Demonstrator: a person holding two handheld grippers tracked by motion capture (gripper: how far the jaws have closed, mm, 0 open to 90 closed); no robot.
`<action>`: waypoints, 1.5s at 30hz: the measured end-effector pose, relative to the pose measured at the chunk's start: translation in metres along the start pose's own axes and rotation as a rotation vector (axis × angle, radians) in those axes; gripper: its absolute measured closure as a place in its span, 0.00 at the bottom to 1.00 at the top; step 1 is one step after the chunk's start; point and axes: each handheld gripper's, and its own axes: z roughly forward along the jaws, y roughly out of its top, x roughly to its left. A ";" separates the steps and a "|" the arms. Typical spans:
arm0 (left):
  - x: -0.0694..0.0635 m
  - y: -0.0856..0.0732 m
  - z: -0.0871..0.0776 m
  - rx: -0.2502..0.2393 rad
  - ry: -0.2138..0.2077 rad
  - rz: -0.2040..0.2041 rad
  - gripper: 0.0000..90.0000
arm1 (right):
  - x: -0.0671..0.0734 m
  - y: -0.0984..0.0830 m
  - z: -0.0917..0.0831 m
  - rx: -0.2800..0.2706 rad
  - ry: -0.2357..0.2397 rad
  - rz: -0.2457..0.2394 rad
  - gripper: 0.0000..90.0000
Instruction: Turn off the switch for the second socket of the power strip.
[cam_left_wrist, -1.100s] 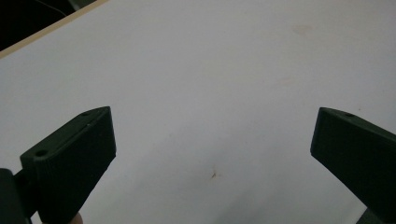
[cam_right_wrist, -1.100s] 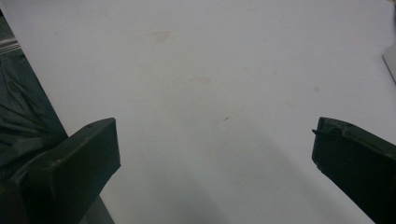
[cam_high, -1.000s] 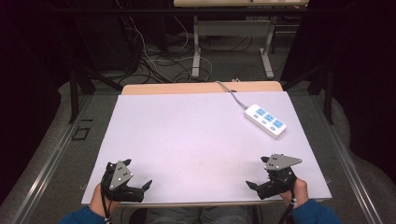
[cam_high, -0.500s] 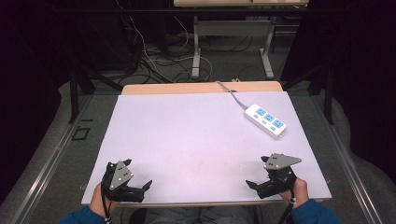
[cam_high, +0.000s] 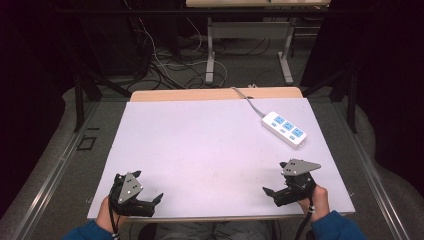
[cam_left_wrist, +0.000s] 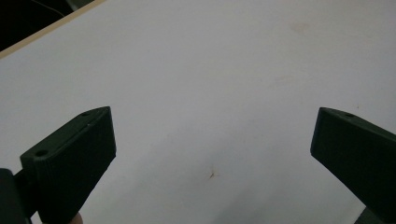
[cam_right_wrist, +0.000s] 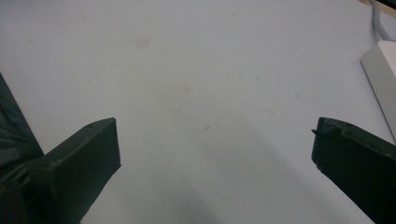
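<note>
White table (cam_high: 210, 145) with power strip (cam_high: 284, 128), 2 tools (cam_high: 144, 195) (cam_high: 276, 181) wide open, empty, dark cabled room

The counter (cam_high: 210, 145) in front of me has a flat white top, and a strip of pale wood shows along its far edge. The white surface carries a few faint marks: a small dark fleck in my left gripper view and some dull smudges in my right gripper view. A white power strip (cam_high: 284, 129) with three blue socket faces lies flat on the far right part of the counter, set at a slant to the edges. Its grey cable (cam_high: 247, 100) runs from the strip's far end across the top and over the wooden edge.
</note>
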 end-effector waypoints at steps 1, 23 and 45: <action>0.000 0.000 0.000 0.003 -0.001 0.001 0.00 | -0.002 0.001 0.000 0.002 -0.001 -0.011 0.01; 0.000 0.000 0.000 0.006 -0.005 0.003 0.00 | -0.031 0.016 0.015 0.005 -0.043 0.038 0.01; 0.000 0.000 0.000 0.007 -0.003 0.006 0.00 | -0.069 0.023 0.033 0.038 -0.078 0.094 0.01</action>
